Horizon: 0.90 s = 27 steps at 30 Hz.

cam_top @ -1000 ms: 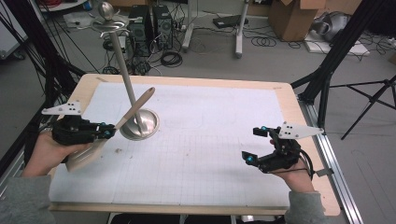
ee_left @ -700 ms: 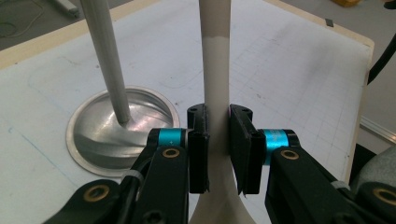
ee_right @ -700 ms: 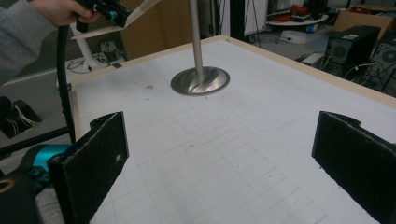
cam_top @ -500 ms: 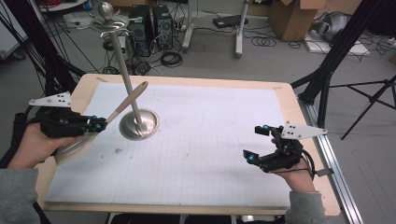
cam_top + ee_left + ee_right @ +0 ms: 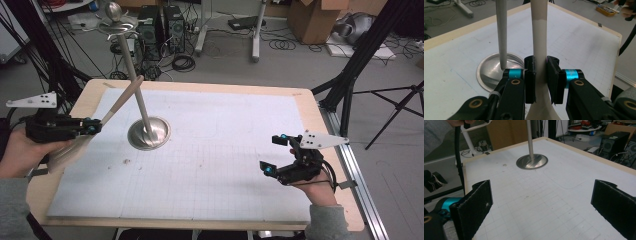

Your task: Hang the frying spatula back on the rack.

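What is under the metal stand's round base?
The round base sits on the white gridded mat covering the wooden table. Whatever lies directly beneath the base is covered and cannot be seen.

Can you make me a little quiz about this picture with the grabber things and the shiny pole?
1. True or false: the left gripper is shut on the wooden spoon.
2. What does the metal stand have at its bottom? A) a round shiny base B) three legs C) wheels
3. Fill in: the jaws of the right gripper stand wide ____, with nothing between them.

Key: 1 true; 2 A; 3 open
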Tool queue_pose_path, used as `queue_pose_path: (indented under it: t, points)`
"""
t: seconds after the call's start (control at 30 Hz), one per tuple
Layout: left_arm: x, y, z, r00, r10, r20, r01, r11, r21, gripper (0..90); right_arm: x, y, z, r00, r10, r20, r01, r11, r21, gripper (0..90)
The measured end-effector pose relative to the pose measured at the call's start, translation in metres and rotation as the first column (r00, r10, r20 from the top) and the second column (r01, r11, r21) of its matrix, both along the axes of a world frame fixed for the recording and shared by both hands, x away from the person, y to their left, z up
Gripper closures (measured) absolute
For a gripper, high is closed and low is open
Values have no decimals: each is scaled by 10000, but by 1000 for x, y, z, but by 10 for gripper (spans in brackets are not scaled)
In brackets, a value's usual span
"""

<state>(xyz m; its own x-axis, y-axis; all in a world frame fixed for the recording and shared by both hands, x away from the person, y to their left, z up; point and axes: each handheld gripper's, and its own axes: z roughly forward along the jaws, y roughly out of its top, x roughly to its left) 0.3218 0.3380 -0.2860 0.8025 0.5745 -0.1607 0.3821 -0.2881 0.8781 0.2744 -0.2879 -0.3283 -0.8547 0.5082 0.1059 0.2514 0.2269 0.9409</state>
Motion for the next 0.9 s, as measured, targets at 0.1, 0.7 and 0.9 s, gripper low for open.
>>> queue_pose_path:
  t: [0.1, 0.7, 0.9]
  points:
    - [1, 4, 4, 10000, -34, -37, 34, 10000, -42, 775, 0, 0, 0, 10000, 15, -2, -15, 10000, -7, 25]
    - [9, 22, 19, 9992, -328, 242, 326, 9994, 70, 775, 1, -1, -1, 10000, 36, -30, -36, 10000, -4, 25]
    - [11, 30, 23, 9994, -193, 283, 194, 9998, -8, 775, 2, -1, -1, 9999, 82, -110, -82, 10000, 53, 24]
